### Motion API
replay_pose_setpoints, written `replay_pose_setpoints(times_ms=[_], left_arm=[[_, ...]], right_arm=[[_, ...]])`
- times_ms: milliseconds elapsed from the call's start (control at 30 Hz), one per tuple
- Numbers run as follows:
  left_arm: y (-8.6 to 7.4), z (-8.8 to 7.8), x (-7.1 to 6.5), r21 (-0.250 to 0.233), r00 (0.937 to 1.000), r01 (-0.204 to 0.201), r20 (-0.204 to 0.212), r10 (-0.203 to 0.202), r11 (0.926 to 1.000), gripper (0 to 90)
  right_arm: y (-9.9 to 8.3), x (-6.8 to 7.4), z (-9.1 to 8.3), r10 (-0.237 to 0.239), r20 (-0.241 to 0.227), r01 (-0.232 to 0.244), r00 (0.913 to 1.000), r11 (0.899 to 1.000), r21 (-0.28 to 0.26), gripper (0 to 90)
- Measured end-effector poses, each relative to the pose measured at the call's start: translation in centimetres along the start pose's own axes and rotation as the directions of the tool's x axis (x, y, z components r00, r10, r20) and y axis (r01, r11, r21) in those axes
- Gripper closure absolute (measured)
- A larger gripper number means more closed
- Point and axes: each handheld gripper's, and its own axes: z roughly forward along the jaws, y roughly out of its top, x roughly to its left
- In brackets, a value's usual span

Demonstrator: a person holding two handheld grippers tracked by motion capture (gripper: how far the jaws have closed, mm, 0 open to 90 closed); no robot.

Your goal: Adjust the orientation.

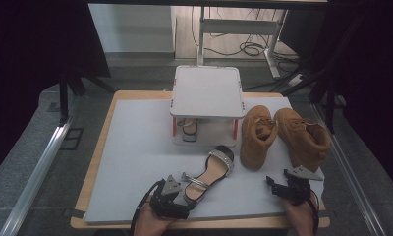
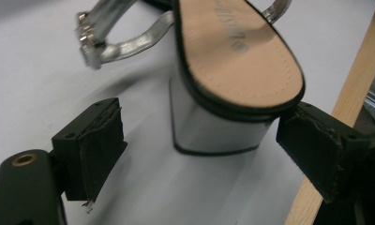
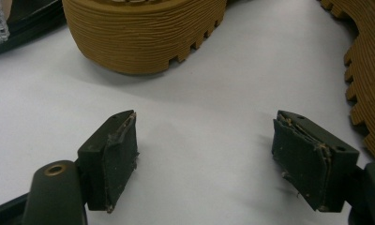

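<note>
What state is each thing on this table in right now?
Silver sandal: upright on its block heel, heel between the left gripper's open jaws.
Second sandal: stowed under the rack.
Rack: top shelf bare.
Tan boots: tipped over on the mat.
Left gripper: open.
Right gripper: open, holding nothing.

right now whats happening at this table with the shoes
A person holds tongs in each hand. The left tongs sit open around the block heel of the silver-strapped sandal, pads not yet pressing it. The right tongs rest open on the white mat near the two tan boots.
</note>
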Motion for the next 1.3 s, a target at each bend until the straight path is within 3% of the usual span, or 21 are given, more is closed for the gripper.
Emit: replay_pose_setpoints(times_ms=[800, 1100, 1300], left_arm=[[1.7, 2.7, -1.1, 0.031, 0.9997, -0.013, -0.018, 0.014, 0.9994, 20.5], [2.7, 3.5, -1.3, 0.044, 0.9979, -0.040, -0.049, 0.042, 0.9982, 24.4], [3.1, 4.0, -1.4, 0.050, 0.9975, -0.035, -0.060, 0.038, 0.9981, 27.9]], right_arm=[[0.0, 0.0, 0.0, 0.001, 0.000, -0.001, 1.0000, 1.000, 0.000, 22.5], [0.0, 0.0, 0.0, 0.000, 0.000, 0.000, 1.0000, 1.000, 0.000, 22.5], [0.0, 0.0, 0.0, 0.000, 0.000, 0.000, 1.0000, 1.000, 0.000, 22.5]])
